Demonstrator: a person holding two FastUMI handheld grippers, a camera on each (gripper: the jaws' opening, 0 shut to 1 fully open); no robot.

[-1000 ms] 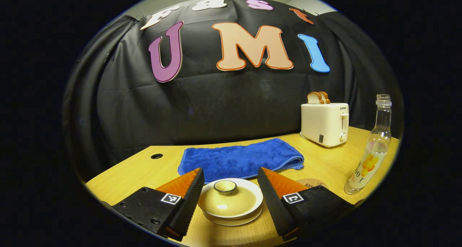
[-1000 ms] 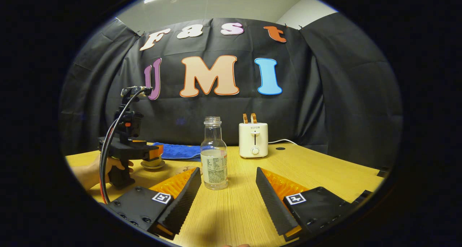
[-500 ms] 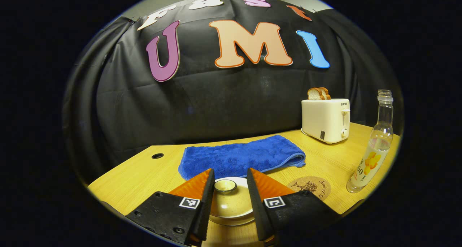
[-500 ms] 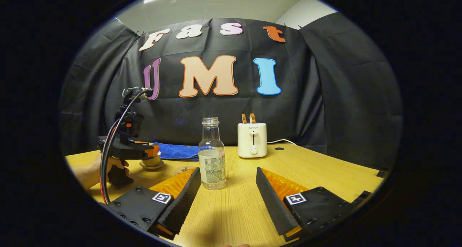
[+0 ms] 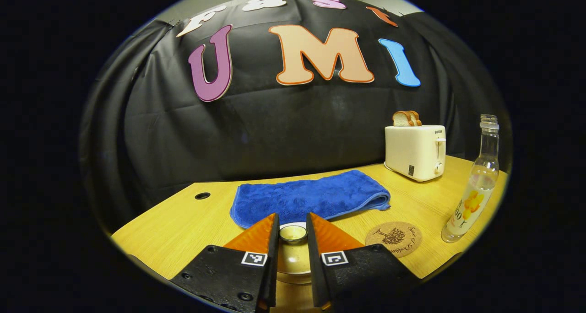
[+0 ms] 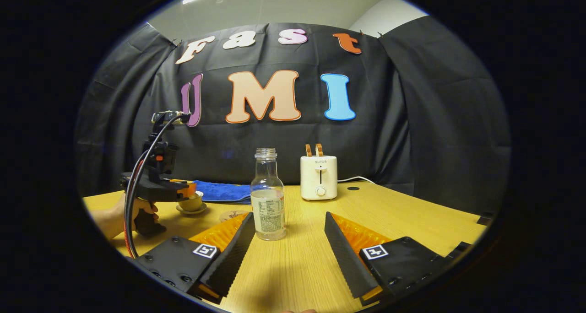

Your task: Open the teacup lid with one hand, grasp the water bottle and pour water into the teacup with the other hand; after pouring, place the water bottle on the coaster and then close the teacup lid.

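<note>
In the left gripper view, the left gripper (image 5: 292, 233) reaches forward low over the pale wooden table (image 5: 183, 226), its two fingers drawn close on either side of the small round knob of the beige ceramic teacup lid (image 5: 293, 253); whether both press on the knob cannot be told. The lid sits on the one teacup with its saucer, directly under the fingers. Just to the right lies one round cork coaster (image 5: 396, 238) printed with a tree, bare, and past it near the table edge stands one clear glass water bottle (image 5: 476, 189), uncapped, upright, partly filled. Behind the cup lies one folded blue towel (image 5: 311, 197), and farther back to the right one cream toaster (image 5: 415, 151) holding two slices of bread. In the right gripper view, the right gripper (image 6: 288, 219) hovers level above the table with its jaws spread wide, grasping nothing; the bottle (image 6: 268, 198) stands just ahead of the fingertips, nearer the left finger and apart from both. Off to the left a hand (image 6: 137, 210) holds the other gripper's handle upright, its fingers at the cup (image 6: 192, 203).
</note>
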